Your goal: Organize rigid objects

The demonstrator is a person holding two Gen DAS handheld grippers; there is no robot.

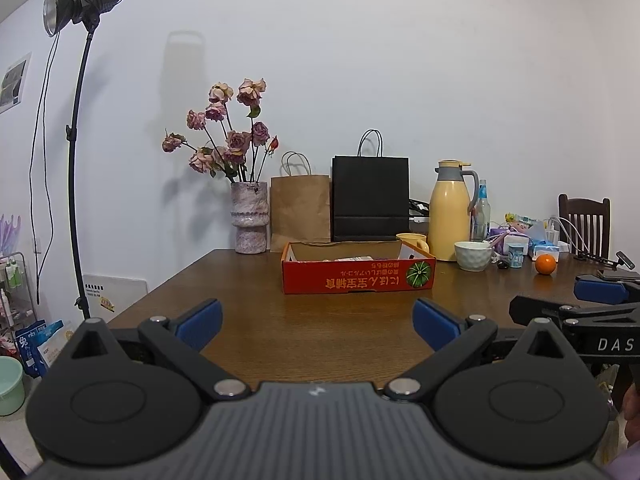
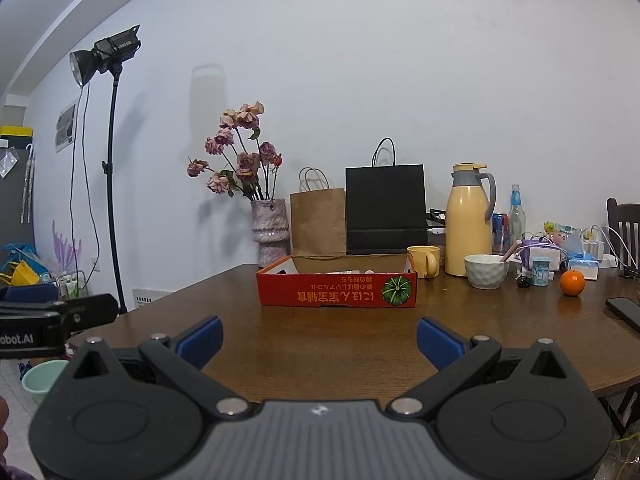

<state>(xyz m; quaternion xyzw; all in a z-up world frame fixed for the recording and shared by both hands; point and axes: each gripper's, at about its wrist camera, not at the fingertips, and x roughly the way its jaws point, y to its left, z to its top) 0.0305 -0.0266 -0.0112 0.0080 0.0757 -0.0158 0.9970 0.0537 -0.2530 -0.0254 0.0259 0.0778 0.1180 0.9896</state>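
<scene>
Both grippers are held level above the near edge of the counter [image 1: 248, 280], side by side and apart. The left gripper [image 1: 318, 322] has its fingers spread wide with nothing between them. The right gripper [image 2: 320, 338] is the same: fingers wide, nothing held.

Task items: the red box [image 1: 358, 278] sits mid-counter at 12 o'clock from both grippers, well apart from them. Loose items lie at 1 to 2 o'clock: a yellow mug [image 2: 424, 260] just beside the box's right end, a white bowl [image 2: 486, 271], an orange [image 2: 572, 283], a small tub [image 2: 541, 273] and a yellow flask [image 2: 468, 220].

Risks, as judged:
- The orange is round and would likely roll off the counter if nudged or pinched off-centre.
- The bowl carries a stick or spoon [image 2: 509, 254]; lifting by the rim could tip it out.
- The flask is tall and stands close behind the mug and bowl; a reach past it could knock it over, and the bottle [image 2: 517, 212] behind it.
- A dark phone [image 2: 624, 310] lies flat near the right counter edge, in the path of the right gripper's sweep.
- The vase [image 1: 250, 218] of dried roses stands at 11 o'clock, top-heavy.
- The grippers are close together; crossing reaches could collide.

Not determinable: the box's contents, which show only as pale shapes over the rim; whether the mug, bowl or flask hold liquid; the clutter at the far right, too small and overlapped to itemise. The phone is cut off by the frame edge.
</scene>
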